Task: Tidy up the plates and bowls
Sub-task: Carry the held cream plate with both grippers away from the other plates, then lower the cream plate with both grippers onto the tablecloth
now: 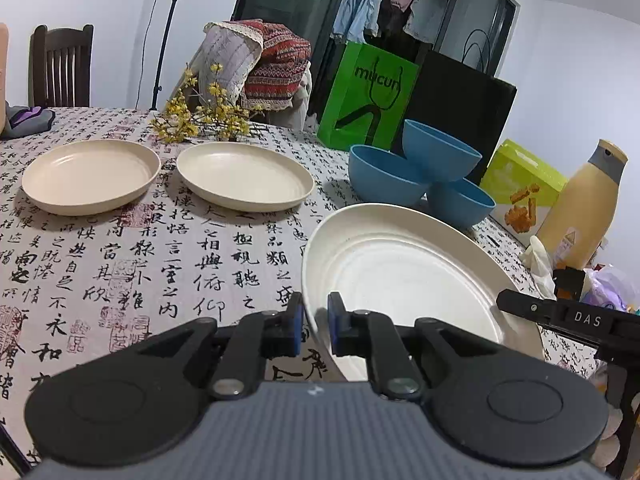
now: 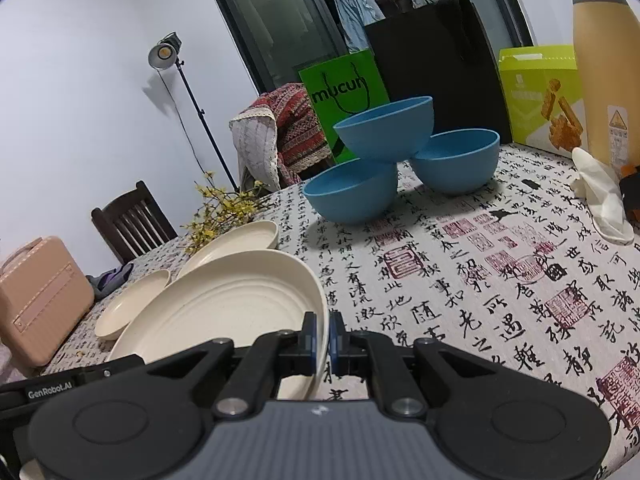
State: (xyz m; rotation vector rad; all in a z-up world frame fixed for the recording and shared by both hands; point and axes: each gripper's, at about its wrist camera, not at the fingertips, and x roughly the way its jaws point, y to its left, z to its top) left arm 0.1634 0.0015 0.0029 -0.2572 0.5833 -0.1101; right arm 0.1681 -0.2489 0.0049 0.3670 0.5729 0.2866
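Fingers of left gripper (image 1: 315, 326) and right gripper (image 2: 323, 339) clamp opposite rims of the cream plate (image 1: 404, 276).

- The walls (image 2: 80, 80) are plain and pale
- A dark glass door (image 2: 272, 24) stands at the back, and clothes (image 1: 360, 0) hang by it
- A lamp (image 2: 164, 52) on a tall thin black stand is switched on
- A dark wooden chair (image 1: 60, 66) sits at the far side of the table
- Another chair has patterned blankets (image 1: 264, 60) thrown over it
- The tablecloth (image 1: 160, 260) is white with black writing and red stamps
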